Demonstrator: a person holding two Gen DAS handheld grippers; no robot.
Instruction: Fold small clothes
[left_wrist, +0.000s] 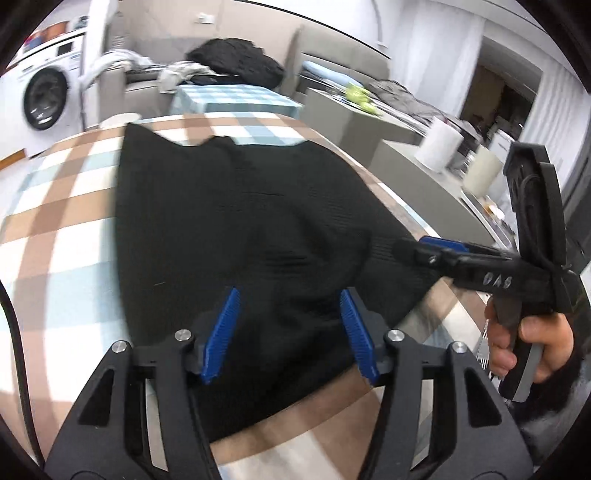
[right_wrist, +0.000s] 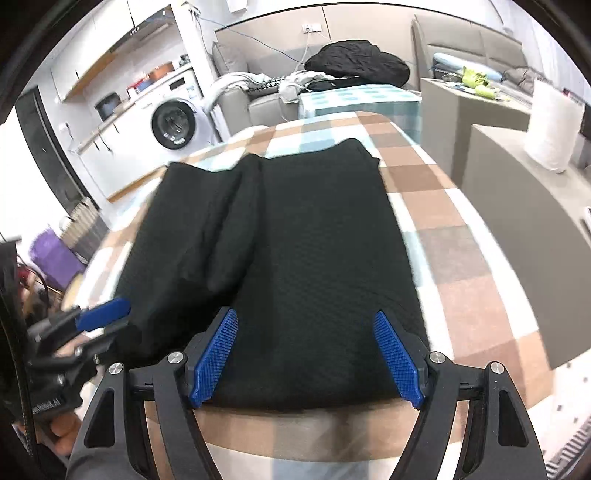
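A black knit garment (left_wrist: 229, 229) lies spread on the checked tablecloth (left_wrist: 55, 206); it also shows in the right wrist view (right_wrist: 295, 229), with a lengthwise fold on its left part. My left gripper (left_wrist: 290, 295) is open, its blue pads just above the garment's near edge. My right gripper (right_wrist: 306, 317) is open over the garment's near edge. In the left wrist view the right gripper (left_wrist: 413, 245) reaches in from the right at the garment's right edge. In the right wrist view the left gripper (right_wrist: 110, 314) sits at the garment's left corner.
The table's near edge (right_wrist: 314, 432) runs just under my fingers. Grey cabinets with a paper roll (right_wrist: 550, 129) stand to the right. A sofa with a black bundle (right_wrist: 354, 62) and a washing machine (right_wrist: 173, 122) are behind the table.
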